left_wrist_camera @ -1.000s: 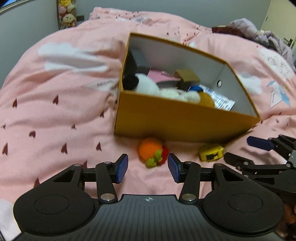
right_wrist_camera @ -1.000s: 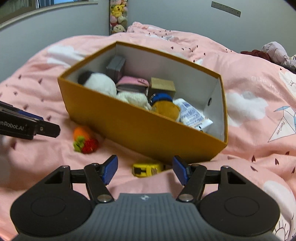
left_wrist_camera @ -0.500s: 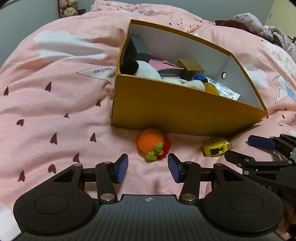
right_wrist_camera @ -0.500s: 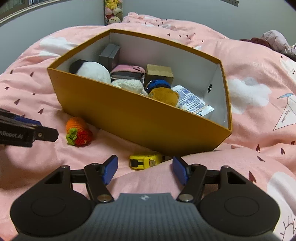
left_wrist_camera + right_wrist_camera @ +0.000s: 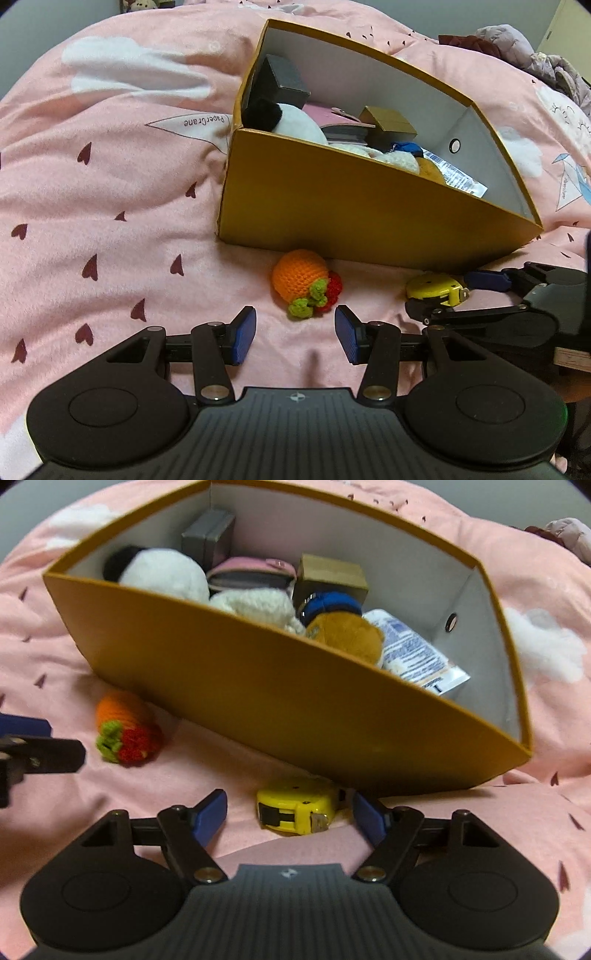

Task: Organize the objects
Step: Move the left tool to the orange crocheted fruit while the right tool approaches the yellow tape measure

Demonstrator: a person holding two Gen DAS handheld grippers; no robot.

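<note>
Bedspread [image 5: 110,206]; tape measure [image 5: 297,809] nearer rightward.

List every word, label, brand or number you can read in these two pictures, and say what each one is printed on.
"PaperCrane": on the paper-crane drawing printed on the pink bedcover, left of the orange box, seen upside down.
White packet in the box: printed lines and a barcode, too blurred to read.
Yellow tape measure: no legible marking.
Second crane print on the bedcover's right edge: lettering too small to read.
</note>
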